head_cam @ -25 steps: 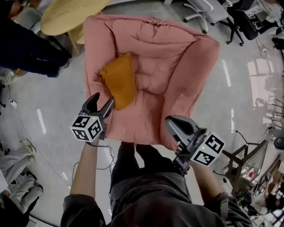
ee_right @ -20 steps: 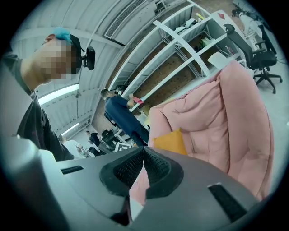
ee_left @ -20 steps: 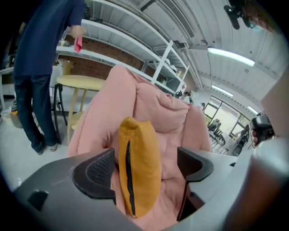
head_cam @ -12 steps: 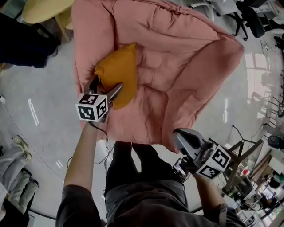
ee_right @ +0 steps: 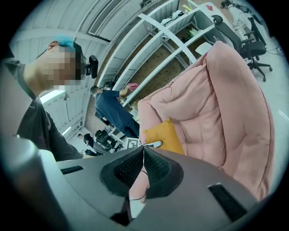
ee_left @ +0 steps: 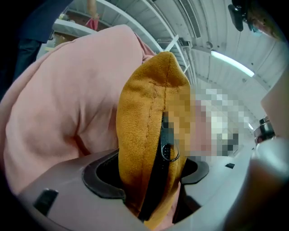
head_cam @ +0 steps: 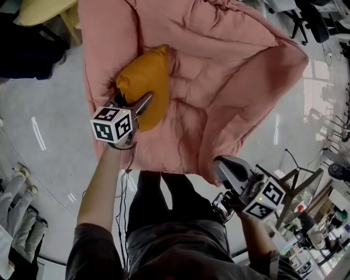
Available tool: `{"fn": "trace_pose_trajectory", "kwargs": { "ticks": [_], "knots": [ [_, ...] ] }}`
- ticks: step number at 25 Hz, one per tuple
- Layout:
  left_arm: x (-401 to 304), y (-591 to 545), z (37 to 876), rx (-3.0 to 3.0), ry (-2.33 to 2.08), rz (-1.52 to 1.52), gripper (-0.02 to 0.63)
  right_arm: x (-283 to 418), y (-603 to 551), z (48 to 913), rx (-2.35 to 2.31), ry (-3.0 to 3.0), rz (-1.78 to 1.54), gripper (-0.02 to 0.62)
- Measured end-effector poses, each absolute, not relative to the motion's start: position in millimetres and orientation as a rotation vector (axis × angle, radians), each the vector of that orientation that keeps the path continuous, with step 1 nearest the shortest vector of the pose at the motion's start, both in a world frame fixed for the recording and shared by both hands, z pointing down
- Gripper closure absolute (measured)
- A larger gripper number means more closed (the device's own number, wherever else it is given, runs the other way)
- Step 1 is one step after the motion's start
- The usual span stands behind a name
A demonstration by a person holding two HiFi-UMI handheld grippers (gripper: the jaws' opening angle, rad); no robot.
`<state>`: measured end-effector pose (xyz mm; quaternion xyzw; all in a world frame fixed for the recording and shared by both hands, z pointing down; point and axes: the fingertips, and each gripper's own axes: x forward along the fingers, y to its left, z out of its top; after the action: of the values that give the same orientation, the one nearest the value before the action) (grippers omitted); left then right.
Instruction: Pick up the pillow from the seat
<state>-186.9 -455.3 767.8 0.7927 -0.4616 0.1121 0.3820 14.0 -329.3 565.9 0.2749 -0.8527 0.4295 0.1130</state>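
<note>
A mustard-yellow pillow point(head_cam: 145, 82) lies on the left half of a big pink cushioned seat point(head_cam: 229, 82). My left gripper point(head_cam: 133, 99) reaches onto the pillow's near end. In the left gripper view the pillow's zippered edge point(ee_left: 149, 113) stands between the two pads point(ee_left: 106, 180), which are closing and pinch the fabric; pink seat point(ee_left: 67, 103) fills the left. My right gripper point(head_cam: 224, 164) hangs off the seat's front right corner, shut and empty. Its own view shows the jaws point(ee_right: 143, 151) met, with the pillow point(ee_right: 165, 135) and the seat point(ee_right: 216, 99) beyond.
A yellow round table point(head_cam: 38, 8) and a person in dark clothes point(head_cam: 27, 54) stand left of the seat. Office chairs point(head_cam: 306, 22) are at the far right. A wire stand point(head_cam: 295, 180) is near my right gripper. Shelving point(ee_right: 171, 49) and a person in blue point(ee_right: 113, 108) are behind.
My left gripper went forward from the seat's front left edge onto the pillow and took its near end between its jaws. The head view came closer. The right gripper barely moved.
</note>
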Motion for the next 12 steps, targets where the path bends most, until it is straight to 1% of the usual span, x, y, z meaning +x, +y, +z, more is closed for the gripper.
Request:
{"fn": "trace_pose_trajectory", "kwargs": {
  "ticks": [4, 8, 12],
  "knots": [
    [-184.6, -445.6, 756.0, 2.044, -1.159, 0.293, 0.298, 13.4, -337.3, 555.5, 0.826, -2.547, 1.238, 0.58],
    [-179.8, -438.4, 722.8, 2.089, -1.152, 0.277, 0.307, 11.6, -339.0, 538.4, 0.835, -2.597, 1.217, 0.58],
    [-177.0, -432.4, 668.4, 2.136, -1.174, 0.235, 0.308, 10.9, -336.3, 507.7, 0.829, -2.665, 1.161, 0.58]
  ]
}}
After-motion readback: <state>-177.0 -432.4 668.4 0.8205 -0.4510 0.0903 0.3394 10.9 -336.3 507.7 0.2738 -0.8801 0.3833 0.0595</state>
